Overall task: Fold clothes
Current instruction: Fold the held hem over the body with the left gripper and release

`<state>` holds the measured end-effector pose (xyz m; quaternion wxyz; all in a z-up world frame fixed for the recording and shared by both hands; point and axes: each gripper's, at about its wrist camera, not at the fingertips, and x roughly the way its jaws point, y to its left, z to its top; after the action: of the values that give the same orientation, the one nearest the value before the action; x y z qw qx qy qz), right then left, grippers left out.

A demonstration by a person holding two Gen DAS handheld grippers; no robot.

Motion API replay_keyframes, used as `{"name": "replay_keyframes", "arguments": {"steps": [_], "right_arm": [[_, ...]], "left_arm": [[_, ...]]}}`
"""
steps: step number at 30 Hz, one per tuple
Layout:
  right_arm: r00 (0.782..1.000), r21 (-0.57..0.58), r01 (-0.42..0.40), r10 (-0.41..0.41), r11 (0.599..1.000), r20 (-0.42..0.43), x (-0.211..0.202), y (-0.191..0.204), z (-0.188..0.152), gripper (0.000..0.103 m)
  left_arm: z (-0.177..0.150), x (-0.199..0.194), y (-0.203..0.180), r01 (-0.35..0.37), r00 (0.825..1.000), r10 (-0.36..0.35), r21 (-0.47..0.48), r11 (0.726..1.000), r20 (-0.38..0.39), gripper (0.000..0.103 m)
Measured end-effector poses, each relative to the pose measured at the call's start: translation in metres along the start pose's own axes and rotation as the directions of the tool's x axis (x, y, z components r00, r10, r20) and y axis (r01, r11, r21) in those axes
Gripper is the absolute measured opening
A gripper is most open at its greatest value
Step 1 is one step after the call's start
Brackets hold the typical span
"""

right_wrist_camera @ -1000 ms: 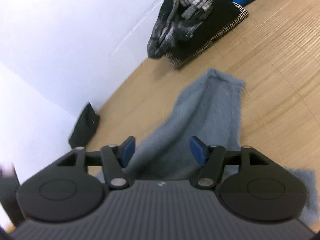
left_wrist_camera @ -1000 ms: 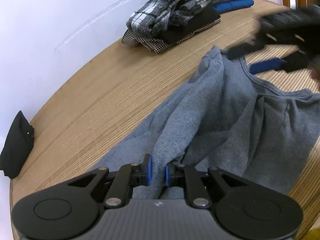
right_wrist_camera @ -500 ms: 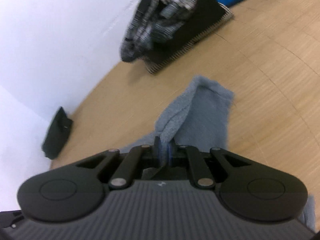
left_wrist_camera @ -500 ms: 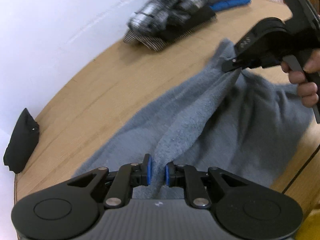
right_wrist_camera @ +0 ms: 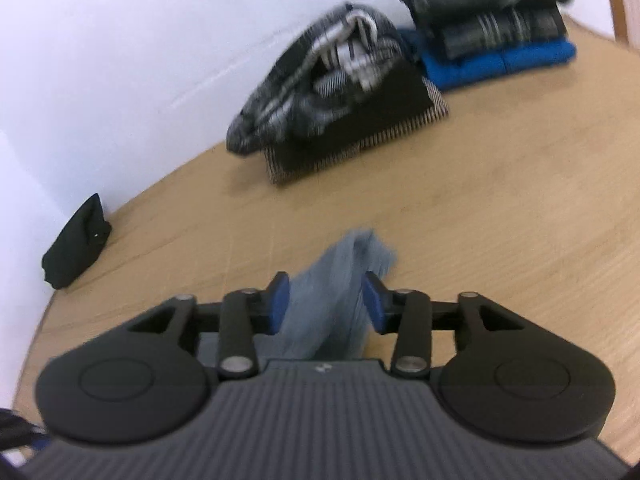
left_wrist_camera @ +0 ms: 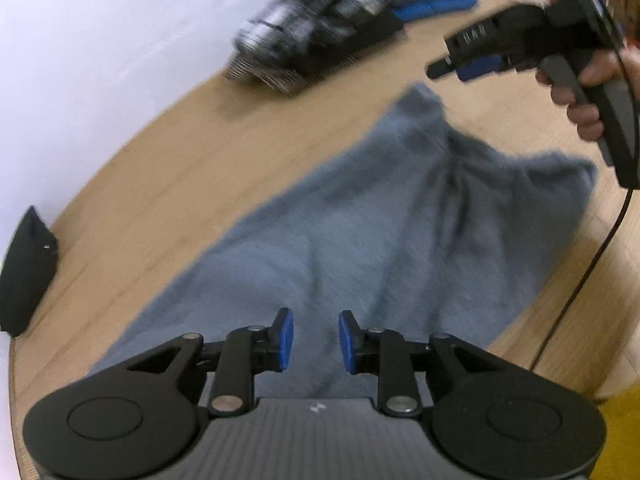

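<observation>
Both claws just opened, gripping nothing: left gripper [left_wrist_camera: 316, 338] directly over grey garment [left_wrist_camera: 400, 240]; right gripper [right_wrist_camera: 326, 300] above its far corner.

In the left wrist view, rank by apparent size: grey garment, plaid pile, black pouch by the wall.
1. grey garment, by far the largest.
2. plaid pile, though it is blurred and farther off.
3. black pouch, partly cut off at the edge, so unsure.

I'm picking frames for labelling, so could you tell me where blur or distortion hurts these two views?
Left wrist view: the clothes pile is streaked with motion blur, the grey garment soft; fisheye bends the table edge. Right wrist view: the pile smears, the garment blurs.
</observation>
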<state>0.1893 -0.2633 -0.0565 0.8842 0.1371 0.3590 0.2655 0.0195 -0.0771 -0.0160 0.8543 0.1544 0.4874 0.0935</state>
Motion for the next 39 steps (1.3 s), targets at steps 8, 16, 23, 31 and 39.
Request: {"name": "replay_keyframes", "arguments": {"steps": [8, 16, 23, 31, 39], "right_arm": [[0.978, -0.149, -0.088, 0.057, 0.985, -0.201, 0.082, 0.008, 0.014, 0.04], [0.995, -0.242, 0.043, -0.063, 0.969, -0.074, 0.07, 0.022, 0.012, 0.031], [0.978, -0.457, -0.006, -0.091, 0.889, -0.189, 0.087, 0.053, -0.009, 0.031], [0.986, -0.153, -0.114, 0.093, 0.982, -0.139, -0.021, -0.03, 0.054, 0.039], [0.968, -0.13, -0.165, 0.135, 0.978, -0.21, -0.06, -0.047, 0.004, 0.039]], "left_arm": [[0.018, 0.055, 0.049, -0.217, 0.976, 0.21, -0.121, 0.969, -0.063, 0.03], [-0.027, 0.132, 0.133, -0.478, 0.857, 0.389, -0.237, 0.846, -0.338, 0.03], [-0.032, 0.135, 0.127, -0.514, 0.826, 0.462, -0.096, 0.852, -0.325, 0.031], [-0.013, 0.059, 0.074, -0.298, 0.954, 0.291, -0.095, 0.95, -0.074, 0.041], [0.025, 0.019, -0.033, -0.072, 0.987, 0.046, 0.17, 0.983, 0.157, 0.048]]}}
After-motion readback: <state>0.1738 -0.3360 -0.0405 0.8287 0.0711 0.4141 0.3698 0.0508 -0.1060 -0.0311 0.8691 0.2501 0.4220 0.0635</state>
